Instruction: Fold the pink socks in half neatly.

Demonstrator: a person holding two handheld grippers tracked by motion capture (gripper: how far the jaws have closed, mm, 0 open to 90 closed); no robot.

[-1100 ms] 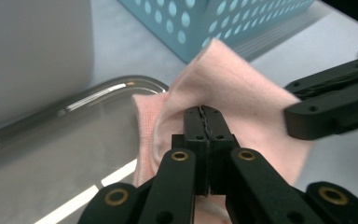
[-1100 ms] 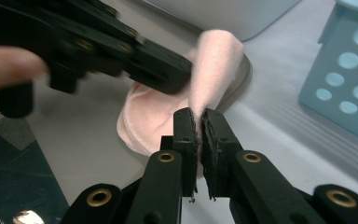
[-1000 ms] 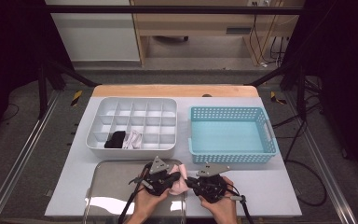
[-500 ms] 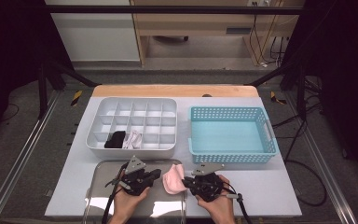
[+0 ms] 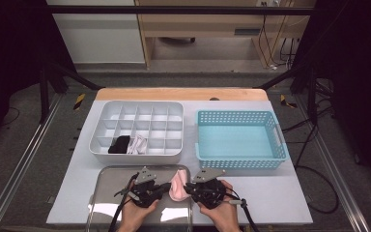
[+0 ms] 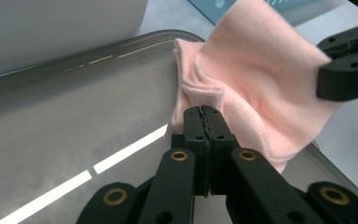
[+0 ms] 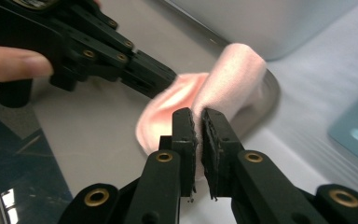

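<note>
Pink sock [image 5: 177, 186] held crumpled over right edge of metal tray [image 5: 107, 195] on worktop, long axis running roughly near-to-far. Left gripper [image 6: 207, 117] jaws clamped on sock fold; right gripper [image 7: 198, 122] jaws pinched on opposite edge.

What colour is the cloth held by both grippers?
Pale pink cloth; the left gripper view shows it best.
</note>
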